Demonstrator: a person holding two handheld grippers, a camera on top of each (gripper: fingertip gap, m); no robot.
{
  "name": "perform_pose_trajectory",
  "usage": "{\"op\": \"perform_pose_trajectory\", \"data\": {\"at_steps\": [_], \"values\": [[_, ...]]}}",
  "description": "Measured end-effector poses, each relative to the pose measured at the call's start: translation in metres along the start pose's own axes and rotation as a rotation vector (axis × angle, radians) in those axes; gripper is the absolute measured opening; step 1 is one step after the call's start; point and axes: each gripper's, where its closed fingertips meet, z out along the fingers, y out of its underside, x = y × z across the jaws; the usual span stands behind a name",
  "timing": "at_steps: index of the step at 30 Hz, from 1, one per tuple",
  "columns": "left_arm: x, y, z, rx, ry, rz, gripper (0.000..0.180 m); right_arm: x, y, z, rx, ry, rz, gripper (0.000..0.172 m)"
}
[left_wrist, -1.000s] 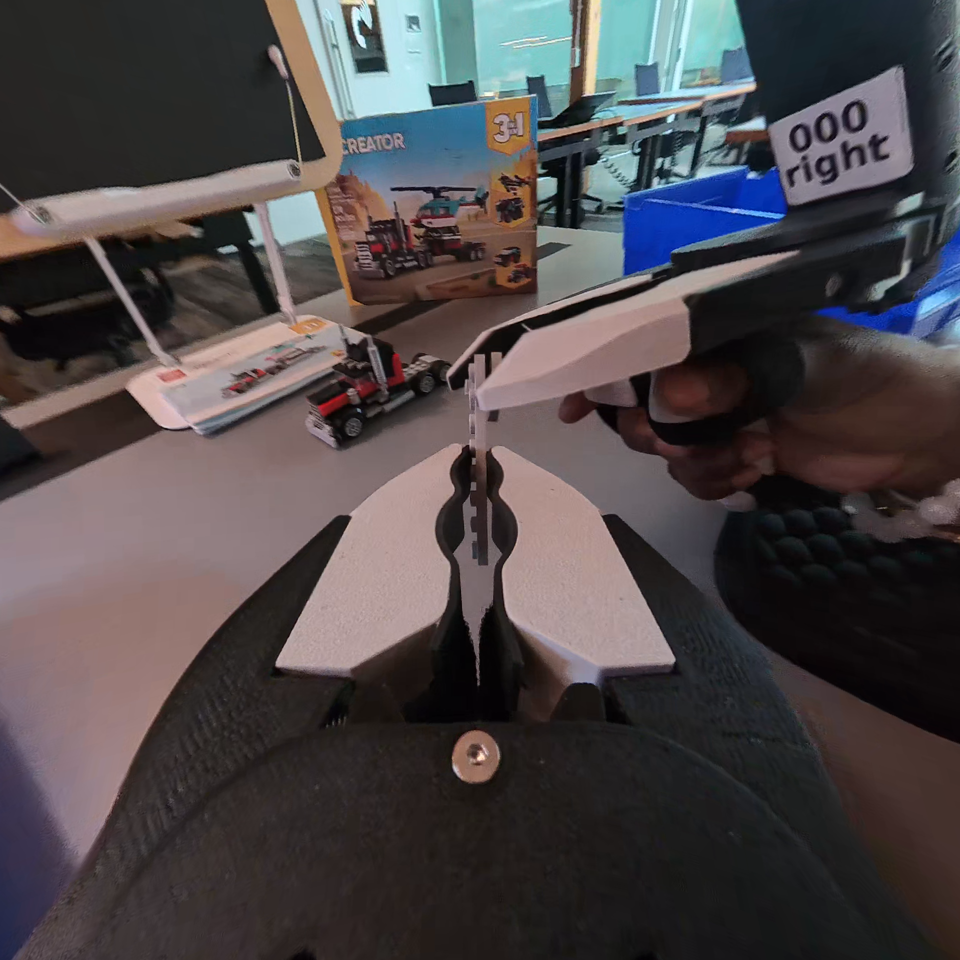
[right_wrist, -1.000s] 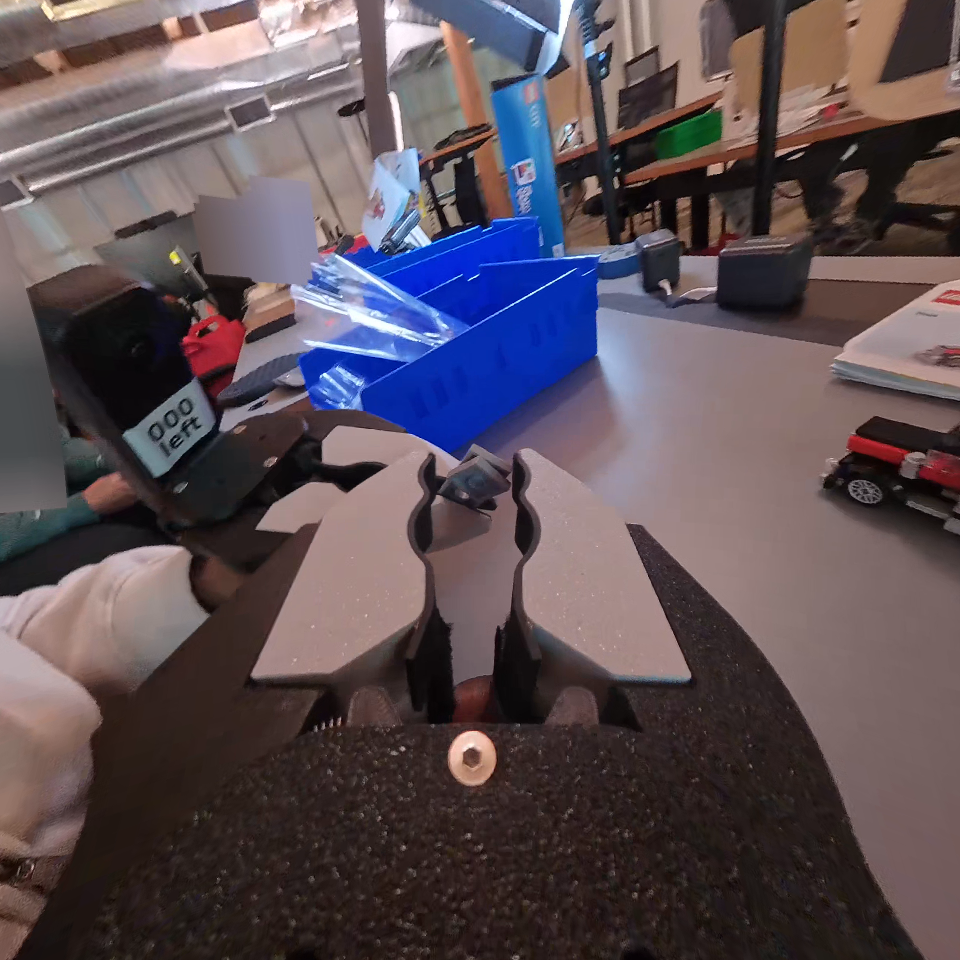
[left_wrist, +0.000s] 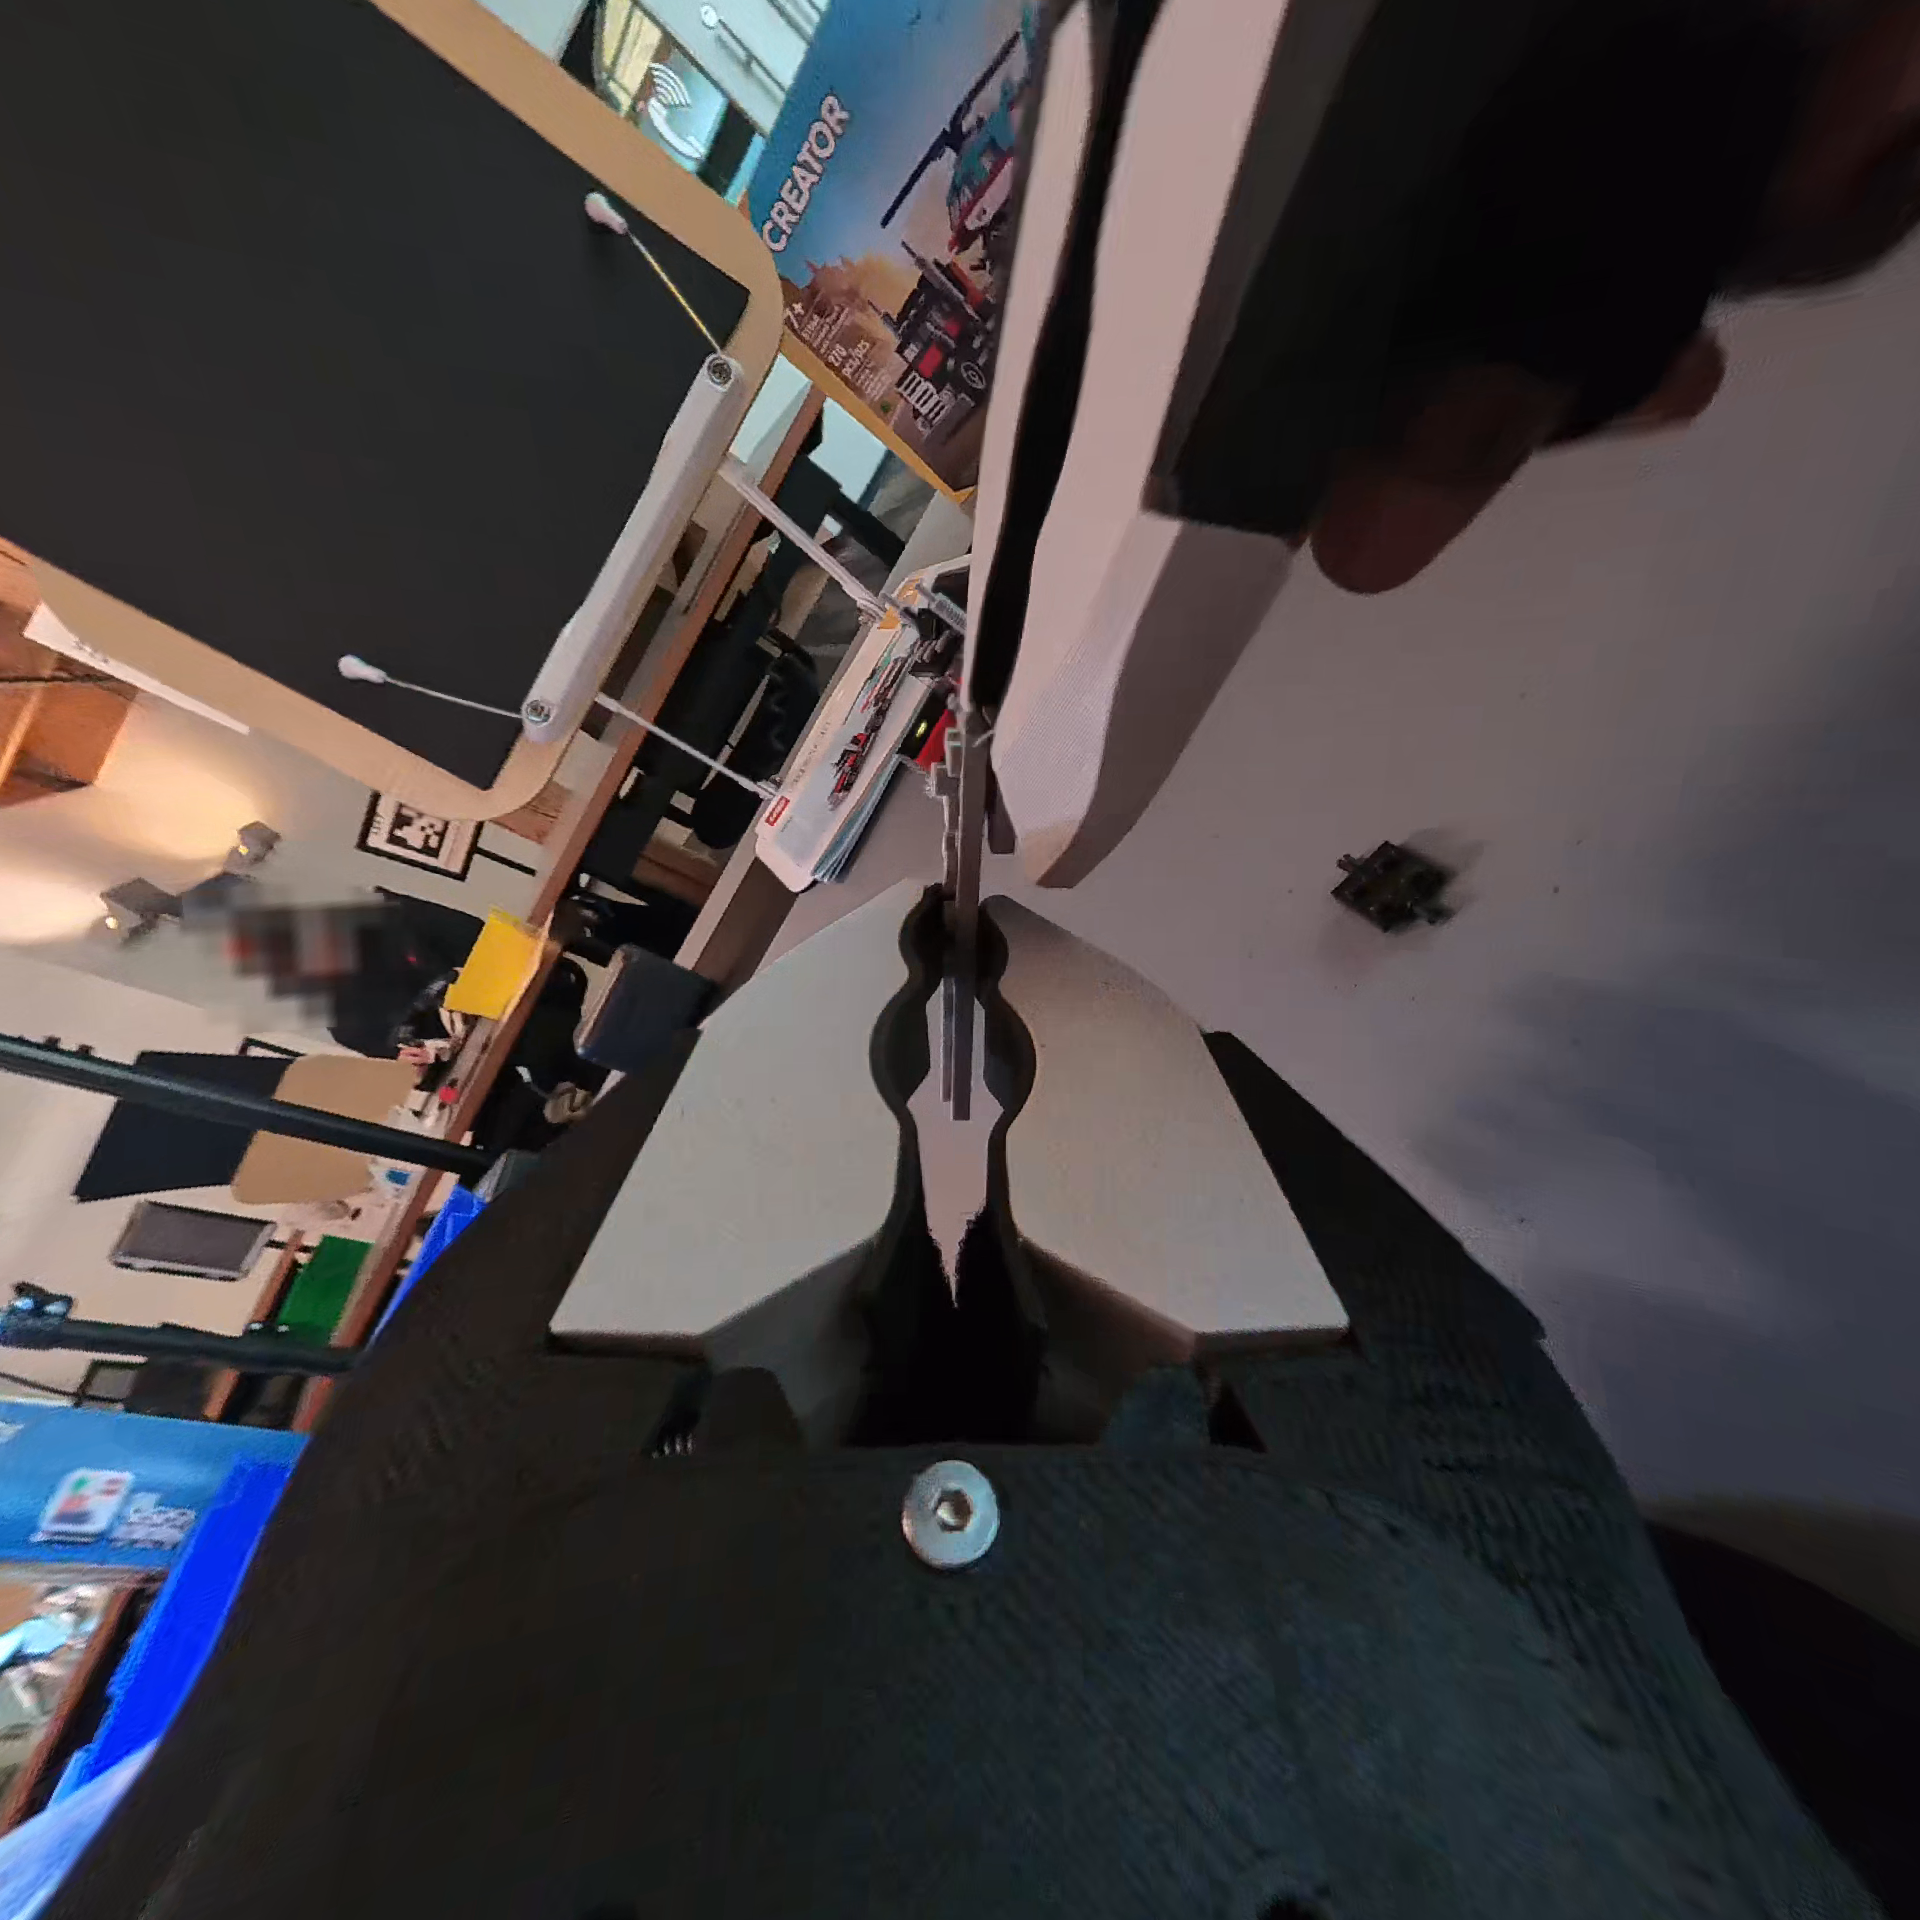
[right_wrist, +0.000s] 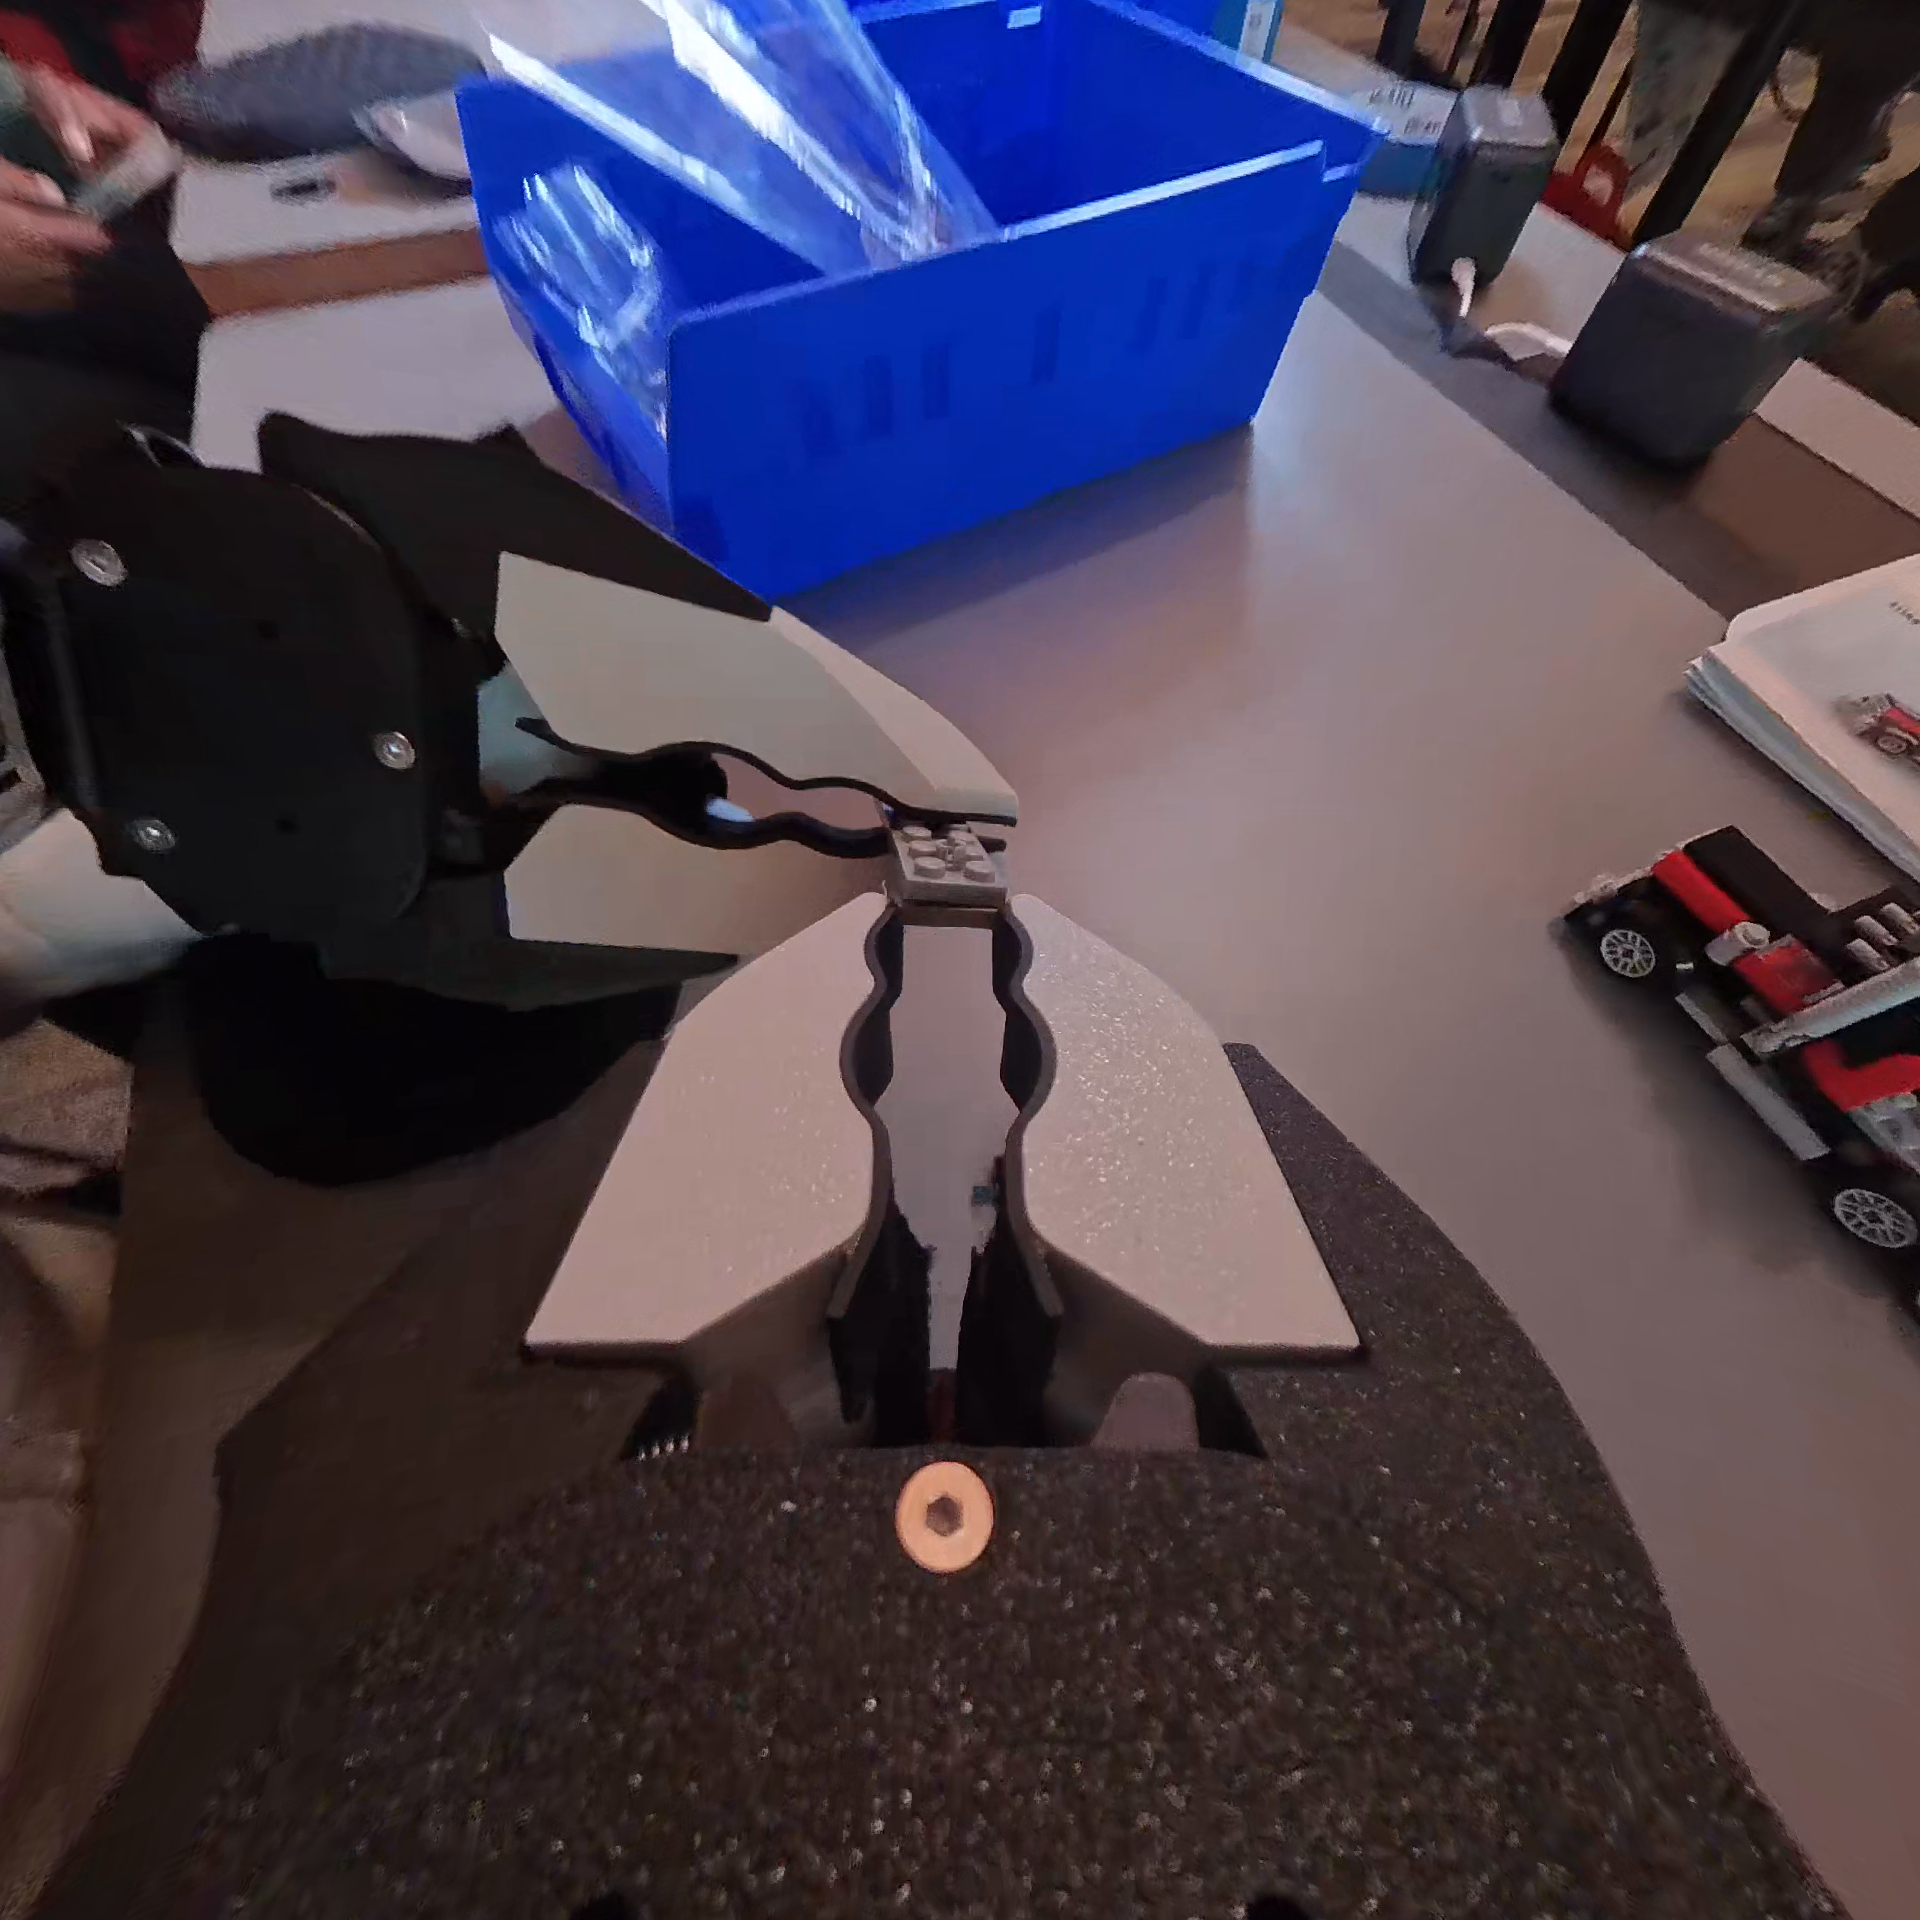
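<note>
A thin grey studded plate (right_wrist: 951, 868) is held in the air between both grippers, above the grey table (right_wrist: 1351, 727). My left gripper (left_wrist: 961, 920) is shut on it; in the left wrist view I see the plate edge-on (left_wrist: 961, 831) between the pads. In the right wrist view the left gripper (right_wrist: 961, 826) comes in from the left and clamps the plate's far part flat. My right gripper (right_wrist: 948, 914) is shut on the plate's near edge, one fingertip on each side. Its white fingers (left_wrist: 1101, 675) reach down from the top of the left wrist view.
A blue bin (right_wrist: 987, 416) with clear plastic bags (right_wrist: 790, 156) stands behind the grippers. A red and black toy truck (right_wrist: 1787, 1039) and a booklet (right_wrist: 1829, 707) lie to the right. A small black piece (left_wrist: 1387, 885) lies on the table. A toy box (left_wrist: 883, 260) and a black board (left_wrist: 312, 364) stand beyond.
My right jaws have narrowed and now press on the plate's edge. The left gripper has rolled over with the plate still in it, and the right gripper now points down at the table.
</note>
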Motion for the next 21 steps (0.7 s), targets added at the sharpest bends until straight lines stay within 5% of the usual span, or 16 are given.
{"op": "perform_pose_trajectory", "data": {"at_steps": [4,7,11,12,15,21], "values": [[0.008,0.004,0.002,-0.08,-0.008,0.172,0.005,0.007,0.022,0.002,-0.206,0.1,-0.211,0.016],[0.021,0.01,0.004,-0.151,0.071,0.153,0.005,0.014,0.034,0.004,-0.257,0.199,-0.376,0.015],[0.039,0.013,0.006,-0.189,0.23,-0.087,0.005,0.017,0.034,0.001,-0.198,0.284,-0.499,0.014],[0.044,0.013,0.005,-0.2,0.304,-0.206,0.005,0.022,0.033,-0.004,-0.193,0.332,-0.563,0.0],[0.041,-0.016,0.0,-0.043,0.535,-0.663,0.004,0.006,0.045,0.004,-0.221,0.25,-0.788,0.0],[0.037,0.0,0.009,-0.078,0.585,-0.74,0.005,0.017,0.018,-0.009,-0.026,0.229,-0.559,0.012]]}}
